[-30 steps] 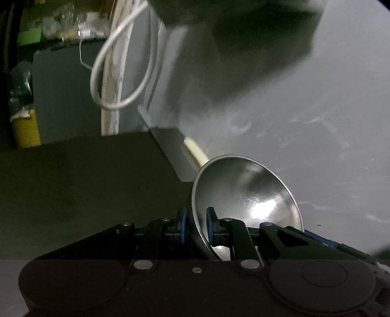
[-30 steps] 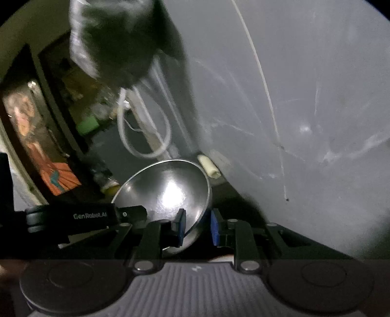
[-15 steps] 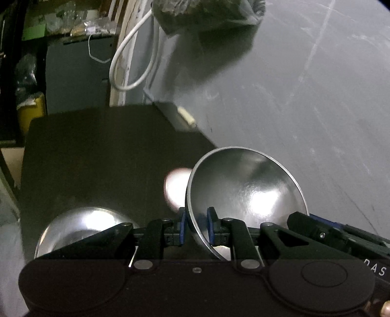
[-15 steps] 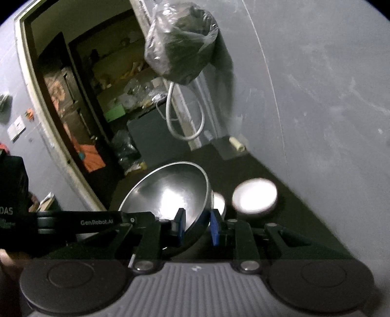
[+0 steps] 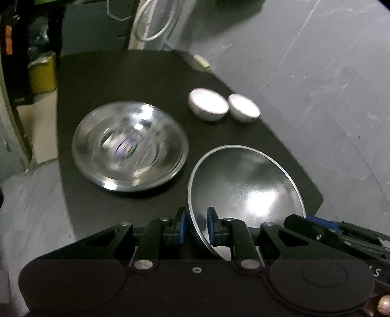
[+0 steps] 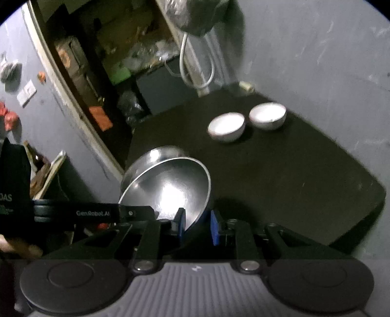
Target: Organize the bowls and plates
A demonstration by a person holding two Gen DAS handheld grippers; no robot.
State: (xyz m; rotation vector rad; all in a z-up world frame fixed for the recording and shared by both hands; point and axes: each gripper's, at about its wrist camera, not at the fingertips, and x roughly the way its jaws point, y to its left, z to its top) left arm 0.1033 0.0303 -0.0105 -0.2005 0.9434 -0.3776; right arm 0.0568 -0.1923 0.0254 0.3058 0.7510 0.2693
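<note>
Both cameras had tipped down since half a second earlier, bringing the black bench fully into frame.

Left wrist view alone showed a wide, shallow steel plate lying flat on the bench, motion-blurred; in the right view it was mostly hidden behind the held steel bowl.

Right wrist view alone showed the doorway clutter and a hanging bag.

Two small round bowls, pale inside, sat side by side near the grey wall.

Left gripper jaws pinched the bowl's thin polished rim; right gripper jaws straddled its opposite rim, grip unclear. Bowl was tilted, held above the bench.
</note>
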